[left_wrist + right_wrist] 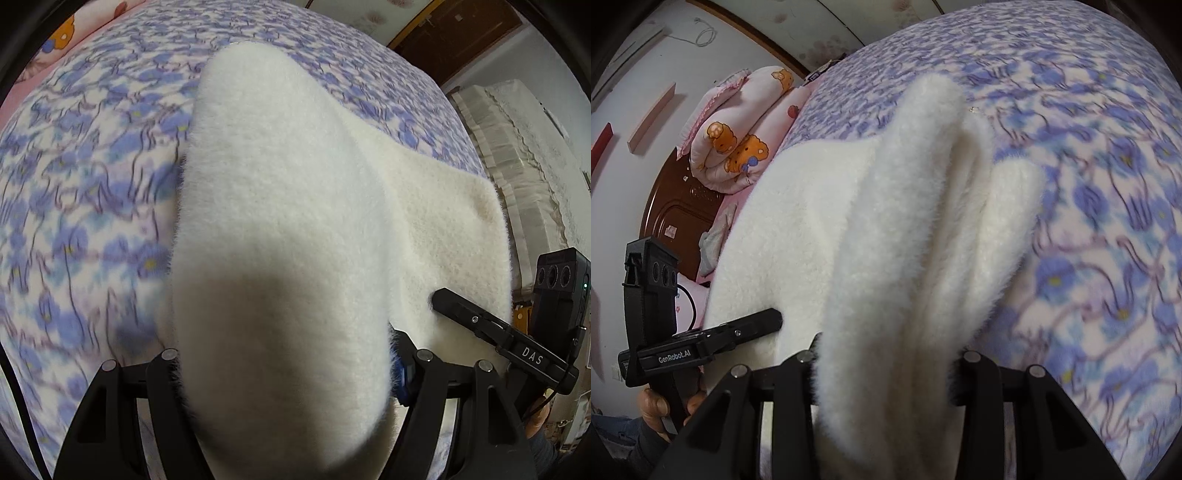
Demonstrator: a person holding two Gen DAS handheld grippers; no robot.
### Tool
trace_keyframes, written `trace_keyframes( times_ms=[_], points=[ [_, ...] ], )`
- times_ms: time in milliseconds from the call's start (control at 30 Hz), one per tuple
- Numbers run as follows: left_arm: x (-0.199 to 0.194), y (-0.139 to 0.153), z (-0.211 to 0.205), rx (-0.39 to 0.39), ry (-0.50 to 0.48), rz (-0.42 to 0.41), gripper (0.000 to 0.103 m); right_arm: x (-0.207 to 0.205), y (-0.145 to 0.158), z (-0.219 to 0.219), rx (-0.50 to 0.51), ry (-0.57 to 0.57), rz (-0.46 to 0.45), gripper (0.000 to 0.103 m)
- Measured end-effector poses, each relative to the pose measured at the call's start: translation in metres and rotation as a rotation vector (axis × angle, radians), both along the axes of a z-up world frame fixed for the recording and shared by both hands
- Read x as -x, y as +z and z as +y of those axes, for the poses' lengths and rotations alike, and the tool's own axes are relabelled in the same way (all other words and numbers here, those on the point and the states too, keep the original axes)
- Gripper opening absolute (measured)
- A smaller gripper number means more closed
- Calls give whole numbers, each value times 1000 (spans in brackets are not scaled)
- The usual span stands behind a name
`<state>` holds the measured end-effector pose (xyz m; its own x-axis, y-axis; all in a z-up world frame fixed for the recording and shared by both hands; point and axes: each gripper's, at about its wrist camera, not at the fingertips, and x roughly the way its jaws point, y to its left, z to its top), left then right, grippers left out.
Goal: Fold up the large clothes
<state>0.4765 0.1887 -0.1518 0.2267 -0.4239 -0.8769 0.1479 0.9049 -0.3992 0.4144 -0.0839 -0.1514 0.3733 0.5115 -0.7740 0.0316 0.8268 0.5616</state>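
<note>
A fluffy white garment (288, 206) hangs lifted over the bed and fills the middle of both views (886, 236). My left gripper (284, 369) is shut on a bunched fold of it; the fabric hides the fingertips. My right gripper (886, 369) is shut on another bunched fold, fingertips hidden too. The right gripper also shows in the left wrist view (439, 299), pinching the garment's flat edge. The left gripper shows in the right wrist view (775, 317), at the garment's left edge.
A blue floral blanket (85, 192) covers the bed (1108, 206). A rolled pink quilt with bear prints (738, 129) lies at the headboard end. A brown wooden door (458, 33) and a white covered piece of furniture (524, 155) stand beyond the bed.
</note>
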Motion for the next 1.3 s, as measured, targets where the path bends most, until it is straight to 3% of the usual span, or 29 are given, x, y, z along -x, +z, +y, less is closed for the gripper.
trace_keyframes(
  times_ms=[333, 500, 567, 667, 867, 1000, 1100, 1167, 1200, 1233, 1267, 1300],
  points=[
    [-123, -25, 18, 14, -40, -96, 73, -104, -23, 11, -28, -52, -66, 39],
    [-165, -67, 23, -7, -34, -86, 74, -148, -69, 11, -65, -57, -15, 40],
    [-174, -100, 30, 12, -21, -26, 80, -154, -100, 12, -24, -58, 36, 47],
    [-178, -119, 46, 89, 3, -9, 88, -153, -116, 3, -96, -67, 41, 59],
    [-169, -103, 46, 17, 24, -50, 87, -147, -88, 11, 41, 3, 51, 63],
    [-139, -65, 48, -66, 72, -131, 86, -127, -60, 2, 107, -13, 36, 63],
    [-112, -28, 41, -130, 63, -261, 74, -105, -33, -6, 149, -56, -38, 63],
    [-93, -8, 28, -178, 24, -359, 46, -94, -14, 2, 173, -61, -103, 63],
    [-88, -2, 22, -188, 7, -385, 39, -91, -8, 7, 183, -51, -129, 63],
    [-82, 0, 14, -207, -10, -402, 29, -88, -3, 16, 196, -37, -157, 55],
    [-79, 0, 7, -222, -24, -412, 26, -84, 2, 25, 205, -13, -180, 40],
    [-76, -2, 2, -229, -33, -415, 26, -80, 3, 33, 207, 18, -195, 34]
  ],
)
